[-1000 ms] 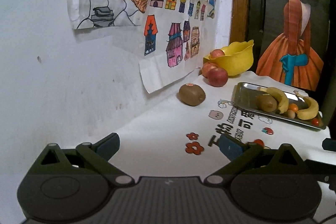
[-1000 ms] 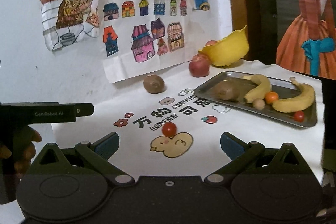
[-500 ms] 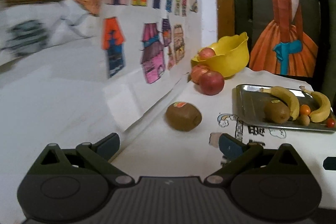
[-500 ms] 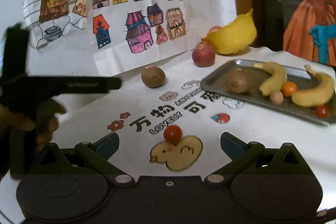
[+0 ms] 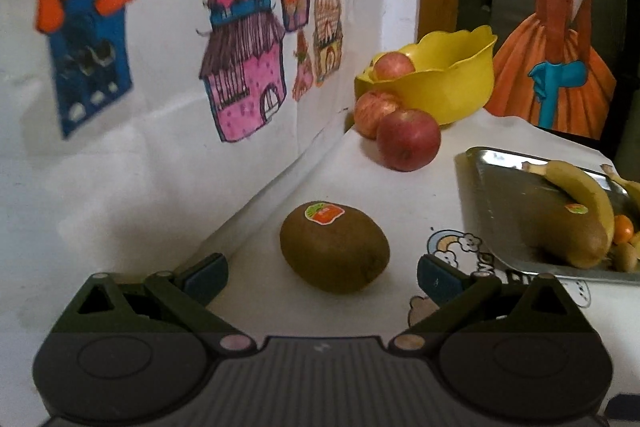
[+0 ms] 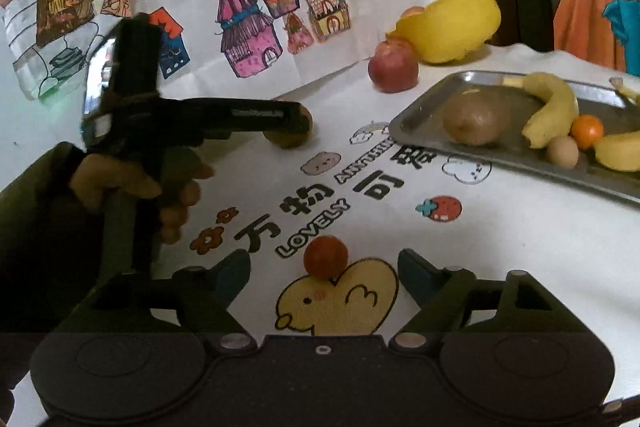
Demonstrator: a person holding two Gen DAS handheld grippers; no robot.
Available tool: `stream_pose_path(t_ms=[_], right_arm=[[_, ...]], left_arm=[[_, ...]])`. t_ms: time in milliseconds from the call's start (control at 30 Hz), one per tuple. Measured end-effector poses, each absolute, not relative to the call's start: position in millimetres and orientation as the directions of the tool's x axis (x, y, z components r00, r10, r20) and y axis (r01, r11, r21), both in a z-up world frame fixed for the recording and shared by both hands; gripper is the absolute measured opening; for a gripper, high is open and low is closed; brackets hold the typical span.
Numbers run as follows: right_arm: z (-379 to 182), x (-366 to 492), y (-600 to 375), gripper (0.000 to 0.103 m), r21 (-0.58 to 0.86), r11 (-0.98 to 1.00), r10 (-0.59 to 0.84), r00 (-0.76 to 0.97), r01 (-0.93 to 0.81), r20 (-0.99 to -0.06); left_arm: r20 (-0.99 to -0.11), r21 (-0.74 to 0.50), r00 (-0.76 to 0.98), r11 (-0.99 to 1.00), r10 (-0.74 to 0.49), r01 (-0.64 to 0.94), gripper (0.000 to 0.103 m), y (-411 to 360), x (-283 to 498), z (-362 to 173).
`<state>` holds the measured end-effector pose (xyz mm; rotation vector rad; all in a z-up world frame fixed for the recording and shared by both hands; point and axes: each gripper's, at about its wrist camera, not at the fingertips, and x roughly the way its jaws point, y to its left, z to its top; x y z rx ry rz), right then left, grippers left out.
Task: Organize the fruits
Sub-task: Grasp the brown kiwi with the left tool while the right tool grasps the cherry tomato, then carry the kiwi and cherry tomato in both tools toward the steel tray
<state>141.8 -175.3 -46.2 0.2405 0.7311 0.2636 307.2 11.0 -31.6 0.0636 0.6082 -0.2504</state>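
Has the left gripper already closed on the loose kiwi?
No. The left gripper is open, and the kiwi lies on the cloth between its fingertips, untouched.

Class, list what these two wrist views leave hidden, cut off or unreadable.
- Inside of the yellow scalloped plastic bowl: both views, hidden by its wall.
- Brown kiwi on the cloth: right view, mostly behind the left gripper.
- Second yellow banana: left view, cut by the edge.
- Kiwi's sticker text: too small.
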Motion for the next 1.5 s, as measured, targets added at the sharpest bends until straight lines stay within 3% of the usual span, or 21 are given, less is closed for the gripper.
stream_pose_path(t_ms=[367,500,667,767,1000,1100,1500], right_arm=[[-47.4,145.9,-169.7,0.061,0.275,0.948,0.301,0.721,-0.158,-0.625],[-47.0,145.5,-167.7,0.054,0.261,0.951,0.296,0.720,-0.163,-0.628],[-47.4,145.5,-166.6,0.052,0.251,0.953,0.294,0.718,-0.169,-0.631],[-47.3,145.7,-165.4,0.048,0.246,0.954,0.294,0.717,-0.174,-0.632],[-47.7,145.4,-164.9,0.037,0.239,0.954,0.293,0.715,-0.179,-0.635],[-47.9,146.2,-165.6,0.027,0.243,0.954,0.292,0.714,-0.174,-0.636],[-46.1,123.6,-178.1,0.026,0.244,0.955,0.291,0.715,-0.171,-0.636]], left_arm=[[-0.584,-0.041,0.774,0.962,-0.244,0.272,0.101,4.8,328.2,-37.6],[-0.589,-0.055,0.774,0.967,-0.234,0.250,0.091,7.4,331.6,-37.8],[-0.598,-0.054,0.770,0.969,-0.224,0.240,0.081,8.0,332.3,-39.1],[-0.595,-0.059,0.767,0.965,-0.240,0.256,0.069,5.3,329.8,-38.9],[-0.594,-0.046,0.769,0.965,-0.234,0.258,0.068,-0.6,324.3,-37.9],[-0.595,-0.044,0.765,0.960,-0.248,0.277,0.068,-3.1,317.2,-37.7],[-0.612,-0.023,0.718,0.915,-0.331,0.402,0.068,-16.4,257.8,-32.6]])
